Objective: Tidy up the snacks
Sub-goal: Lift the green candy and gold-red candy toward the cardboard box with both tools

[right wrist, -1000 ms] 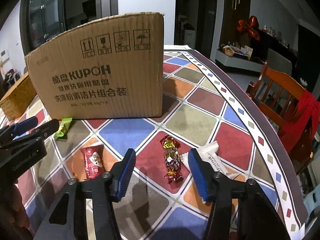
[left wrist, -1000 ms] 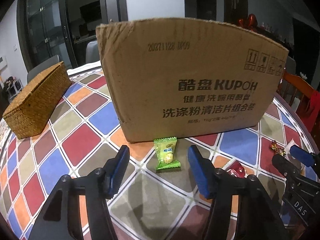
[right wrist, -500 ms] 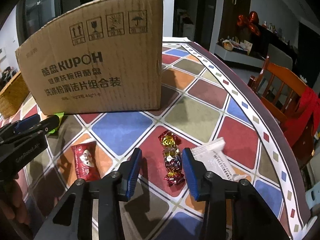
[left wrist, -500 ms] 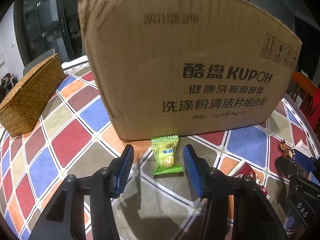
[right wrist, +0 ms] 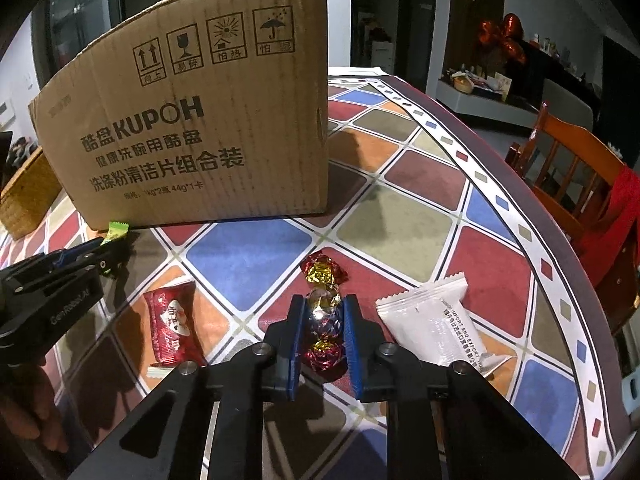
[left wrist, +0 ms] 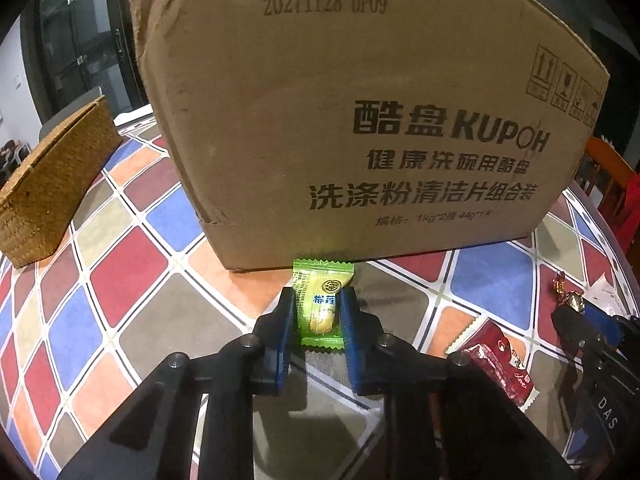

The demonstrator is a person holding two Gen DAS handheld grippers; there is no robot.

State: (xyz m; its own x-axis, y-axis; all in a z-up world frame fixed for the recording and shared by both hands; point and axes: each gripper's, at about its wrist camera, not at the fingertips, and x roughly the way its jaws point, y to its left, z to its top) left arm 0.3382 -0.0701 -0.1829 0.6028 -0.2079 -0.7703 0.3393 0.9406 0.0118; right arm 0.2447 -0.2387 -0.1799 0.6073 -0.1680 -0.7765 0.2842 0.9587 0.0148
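Both pickups are under way: the left gripper (left wrist: 317, 314) is clamped on the green candy (left wrist: 320, 304) lying against the cardboard box (left wrist: 360, 120), the right gripper (right wrist: 323, 322) on the foil candy (right wrist: 324, 312) (both on the table). Next, probably, lifting them clear into the box.

Right gripper (right wrist: 323, 322): seen at lower centre of the frame, its blue pads pressed on a foil-wrapped candy (right wrist: 323, 312).
Candy ends: red and gold twists are shown above and below the pads.
White packet (right wrist: 438, 326): laid just right of the gripper, on the tablecloth (right wrist: 404, 216).
Red packet (right wrist: 173, 326): laid to the left of the gripper.
Cardboard box (right wrist: 200, 128): stood upright in the upper left.
Left gripper (right wrist: 105, 249): seen at the left edge, closed on a green candy (right wrist: 116, 231) by the box's base.
Wooden chair (right wrist: 576, 168): placed at the right edge.
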